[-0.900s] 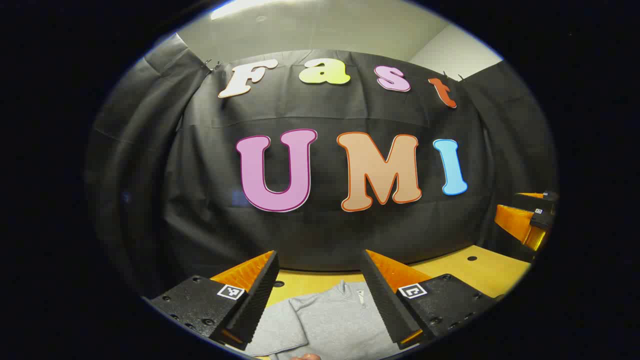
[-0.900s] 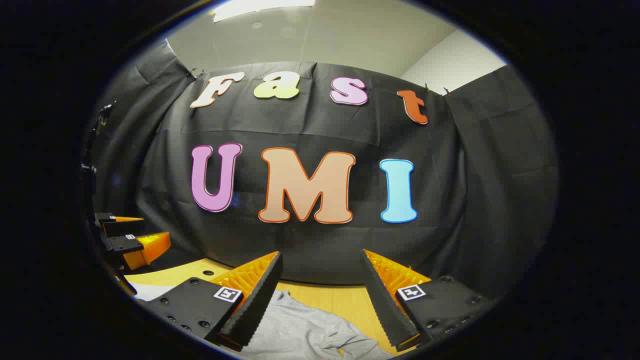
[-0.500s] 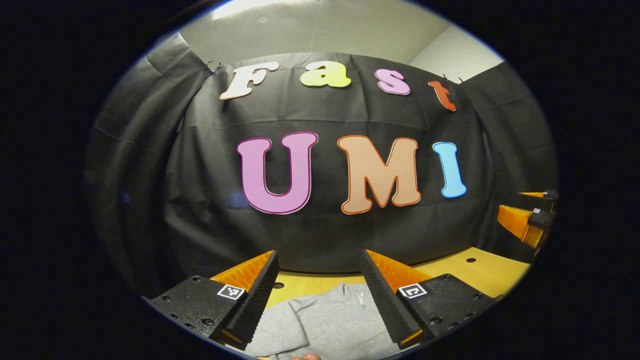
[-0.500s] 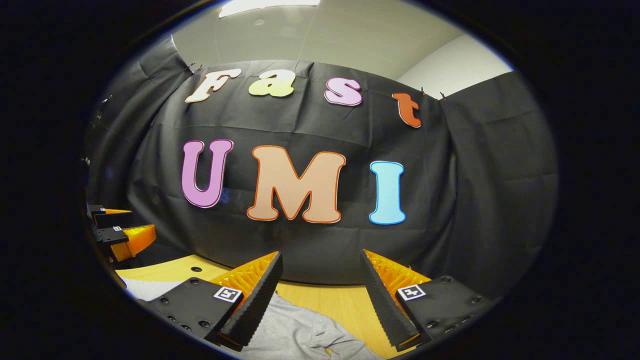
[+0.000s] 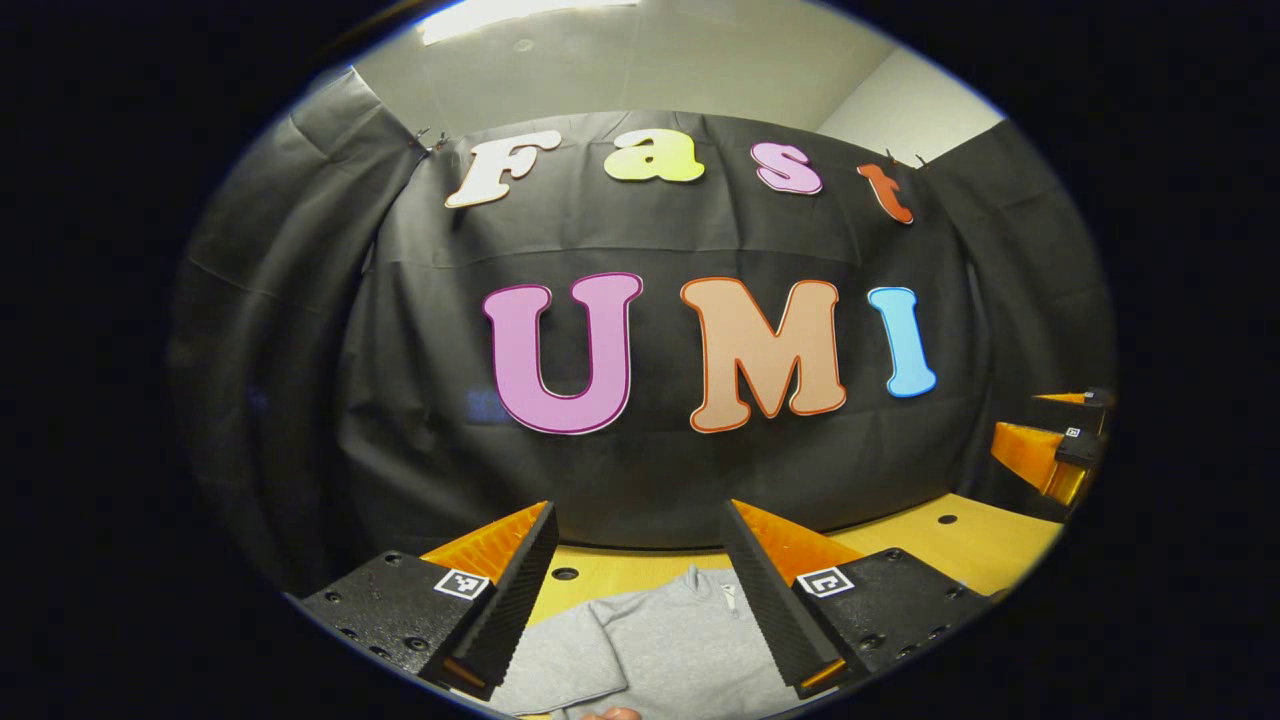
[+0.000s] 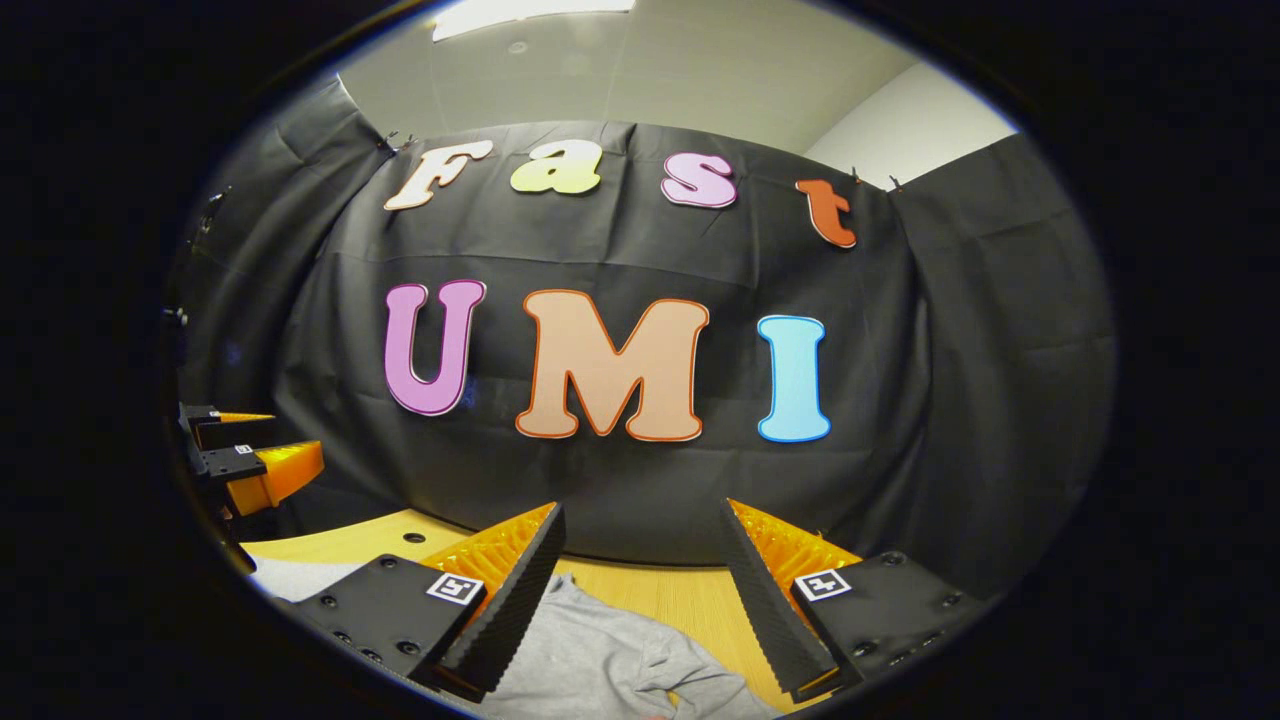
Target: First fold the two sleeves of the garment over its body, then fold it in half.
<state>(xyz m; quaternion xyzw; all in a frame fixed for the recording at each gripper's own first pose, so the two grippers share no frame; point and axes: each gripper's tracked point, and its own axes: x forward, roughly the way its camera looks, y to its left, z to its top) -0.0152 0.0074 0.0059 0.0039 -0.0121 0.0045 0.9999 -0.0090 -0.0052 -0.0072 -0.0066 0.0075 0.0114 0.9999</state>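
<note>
Both claws, left (image 5: 640, 570) and right (image 6: 640, 570), gape above the soft, limp garment (image 5: 665, 650) low in frame; I'd pinch a cuff.

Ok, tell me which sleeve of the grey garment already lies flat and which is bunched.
The sleeve between the left gripper's fingers lies flat; the sleeve between the right gripper's fingers is bunched and wrinkled.

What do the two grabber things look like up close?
Each one, the left gripper and the right gripper, has two wedge-shaped fingers with ridged inner faces, bolted black blocks behind them, and a small square black-and-white marker on each block.
</note>
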